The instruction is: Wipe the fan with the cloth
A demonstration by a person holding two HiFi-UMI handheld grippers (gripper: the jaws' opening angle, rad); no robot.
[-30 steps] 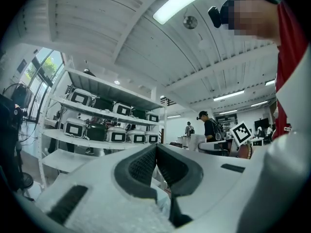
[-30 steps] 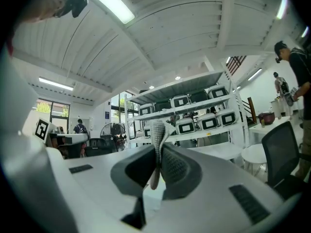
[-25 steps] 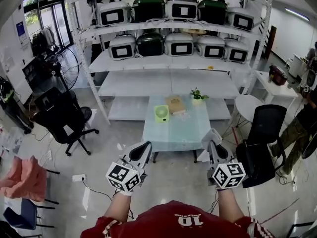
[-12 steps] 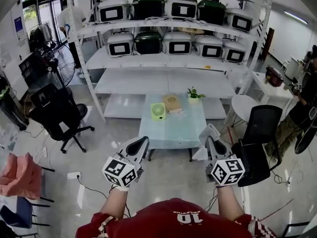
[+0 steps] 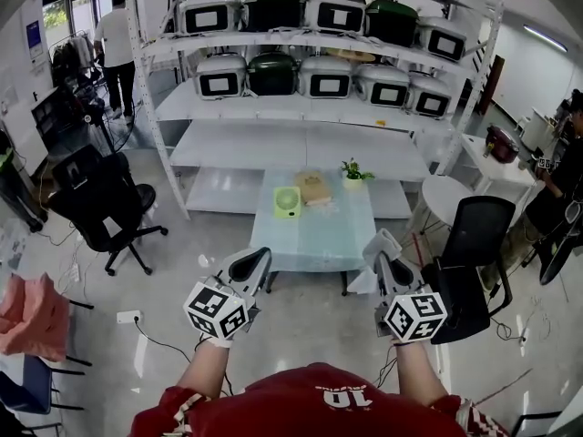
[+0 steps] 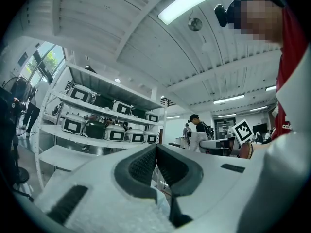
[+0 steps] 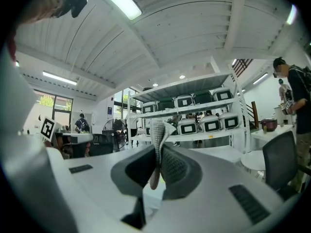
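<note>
The right tool [image 7: 156,163] is pinching the cloth [image 7: 158,130], a soft, limp, waffle-textured rag with a fold standing above the tips. It should drape over whatever it is pressed against. The left tool [image 6: 155,154] is pressed together with nothing in it.

The fan [image 5: 287,202] is small and green. It stands upright at the far left of the glass worktop [image 5: 314,239], in the upper centre of the head view and well apart from both tools. It looks light and plastic, so it will probably skid or tip on the glass when rubbed — the free left tool could steady it by its outer frame or base.

A brown packet [image 5: 316,188] sits just beside it and a potted plant [image 5: 352,171] is near the far right corner. The near half of the worktop is bare. A black chair [image 5: 478,235] crowds the right edge and a shelf rack [image 5: 301,144] stands behind.
</note>
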